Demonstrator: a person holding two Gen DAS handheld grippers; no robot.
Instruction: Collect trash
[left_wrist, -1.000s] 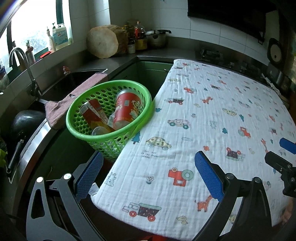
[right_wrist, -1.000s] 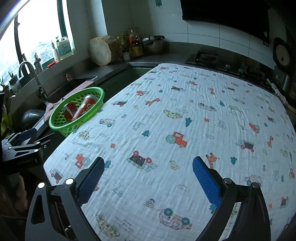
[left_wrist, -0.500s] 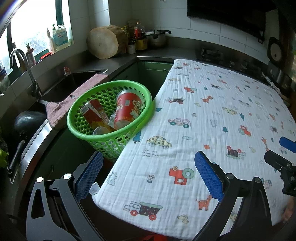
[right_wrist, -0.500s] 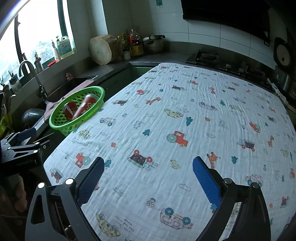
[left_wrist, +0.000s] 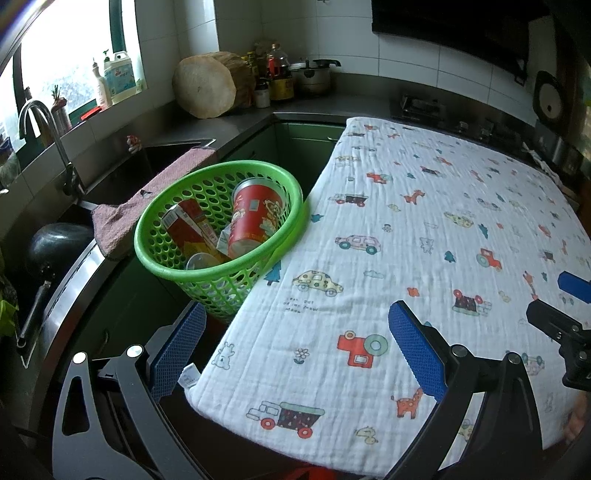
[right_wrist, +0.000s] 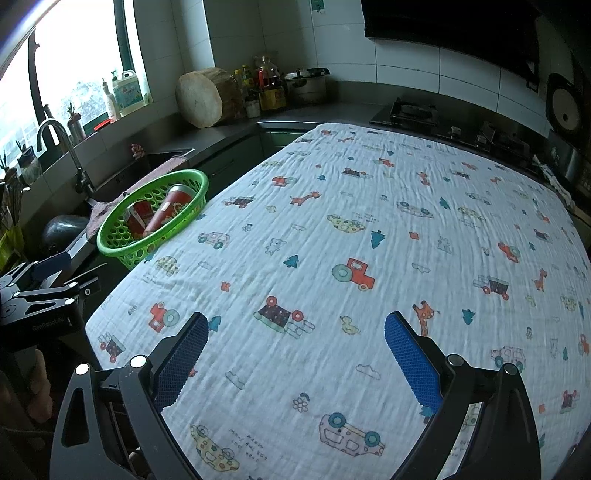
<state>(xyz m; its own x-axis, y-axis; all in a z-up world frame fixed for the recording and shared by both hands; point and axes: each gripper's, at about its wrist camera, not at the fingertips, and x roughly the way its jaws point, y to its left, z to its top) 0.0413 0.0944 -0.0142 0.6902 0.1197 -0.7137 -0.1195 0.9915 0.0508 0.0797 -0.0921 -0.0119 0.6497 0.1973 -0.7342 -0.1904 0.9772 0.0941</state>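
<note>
A green perforated basket (left_wrist: 173, 271) (right_wrist: 110, 245) sits at the left edge of the table, beside the printed cloth (left_wrist: 424, 229) (right_wrist: 369, 240). Inside it lie a red cylindrical can (left_wrist: 253, 218) (right_wrist: 168, 212), a red carton (left_wrist: 186, 230) (right_wrist: 136, 218) and a round clear lid (left_wrist: 197, 262). My left gripper (left_wrist: 295, 328) is open and empty, low over the table's near-left corner, just short of the basket. Over the cloth's near middle my right gripper (right_wrist: 295, 334) is open and holds nothing. No loose trash shows on the cloth.
A pink towel (left_wrist: 155, 192) hangs over the sink edge behind the basket, near a tap (left_wrist: 44, 136) and a dark pan (left_wrist: 55, 243). A wooden block (left_wrist: 205, 90), bottles and a pot (left_wrist: 314, 75) stand on the far counter. A hob (right_wrist: 413, 112) lies beyond the cloth.
Both views have shifted only slightly; the basket and its contents have not moved, and both grippers stay open.
</note>
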